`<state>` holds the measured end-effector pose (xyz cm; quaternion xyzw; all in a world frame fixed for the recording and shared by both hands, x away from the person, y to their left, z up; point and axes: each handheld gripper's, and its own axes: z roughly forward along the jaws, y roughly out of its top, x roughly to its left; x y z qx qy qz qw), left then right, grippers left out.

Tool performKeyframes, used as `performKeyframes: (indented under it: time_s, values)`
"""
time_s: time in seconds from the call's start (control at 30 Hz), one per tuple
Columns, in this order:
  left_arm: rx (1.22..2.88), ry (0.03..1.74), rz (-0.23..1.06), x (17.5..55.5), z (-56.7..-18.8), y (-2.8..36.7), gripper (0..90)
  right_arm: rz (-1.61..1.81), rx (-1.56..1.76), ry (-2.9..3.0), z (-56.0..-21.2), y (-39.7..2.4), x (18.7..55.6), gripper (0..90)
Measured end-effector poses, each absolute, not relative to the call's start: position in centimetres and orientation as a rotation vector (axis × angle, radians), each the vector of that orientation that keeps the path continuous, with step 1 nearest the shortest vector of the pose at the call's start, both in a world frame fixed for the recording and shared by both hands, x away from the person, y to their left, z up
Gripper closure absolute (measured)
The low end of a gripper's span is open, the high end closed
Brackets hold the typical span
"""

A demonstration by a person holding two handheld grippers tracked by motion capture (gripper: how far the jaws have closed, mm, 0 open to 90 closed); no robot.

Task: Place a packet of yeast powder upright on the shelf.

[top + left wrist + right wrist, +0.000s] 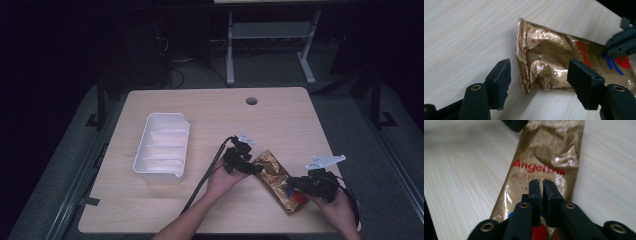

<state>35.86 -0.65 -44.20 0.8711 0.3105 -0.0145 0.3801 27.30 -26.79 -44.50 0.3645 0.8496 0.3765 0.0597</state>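
The gold foil packet (pixel 277 181) lies flat on the desk (pixel 210 110), to the right of the white divided tray (pixel 163 146) and well apart from it. I use the packet as the landmark here.

The right tool (pixel 542 185) is at the packet's near end, where the red and blue print is. Its jaws are pressed almost together, and they look clenched on the foil there, so this end seems pinned. The left tool (pixel 537 82) is at the packet's far, crimped end, the end that is closer to the tray. Its jaws are spread wide, one on each side of the corner, and they do not touch the foil yet.

In my judgement, the step in hand is to take the far end with the left tool. To do it well, lower the jaws until the crimped seam sits between the pads, then close on the seam itself, not on the puffed middle, which is slippery and will crumple. Keep the right tool firm meanwhile, so the packet does not slide on the desk.
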Motion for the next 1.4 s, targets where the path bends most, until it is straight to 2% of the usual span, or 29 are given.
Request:
performKeyframes:
  time_s: [0.33, 0.57, 0.6, 0.67, 0.8, 0.83, 1.0, 1.03, 1.4]
  values:
    - [2.22, 0.867, -0.199, 36.9, -45.6, -1.3, 39.3, 1.037, 1.048, 2.603, -45.2, -26.0, 27.2, 86.1]
    - [2.191, 0.863, -0.264, 37.1, -45.8, -1.4, 56.8, 1.036, 1.05, 2.598, -45.4, -26.1, 27.2, 81.7]
    - [2.188, 0.859, -0.271, 37.1, -45.8, -1.4, 56.8, 1.036, 1.05, 2.598, -45.4, -26.1, 27.2, 81.7]
    - [2.179, 0.854, -0.297, 37.2, -45.9, -1.4, 66.2, 1.045, 1.081, 2.593, -45.4, -26.2, 27.3, 81.2]
    - [2.177, 0.852, -0.308, 37.3, -45.8, -1.2, 73.1, 1.033, 1.067, 2.591, -45.4, -26.1, 27.2, 81.2]
    - [2.174, 0.851, -0.314, 37.3, -45.8, -1.1, 78.3, 1.039, 1.076, 2.588, -45.5, -26.1, 27.3, 80.2]
    - [2.173, 0.85, -0.313, 37.4, -45.7, -0.9, 85.0, 1.046, 1.083, 2.588, -45.5, -26.2, 27.4, 78.8]
    - [2.174, 0.848, -0.312, 37.5, -45.6, -0.8, 86.8, 1.044, 1.097, 2.58, -45.5, -26.2, 27.4, 76.3]
    - [2.167, 0.818, -0.327, 37.3, -44.8, -0.3, 89.0, 1.053, 1.145, 2.546, -45.5, -26.6, 27.5, 62.1]
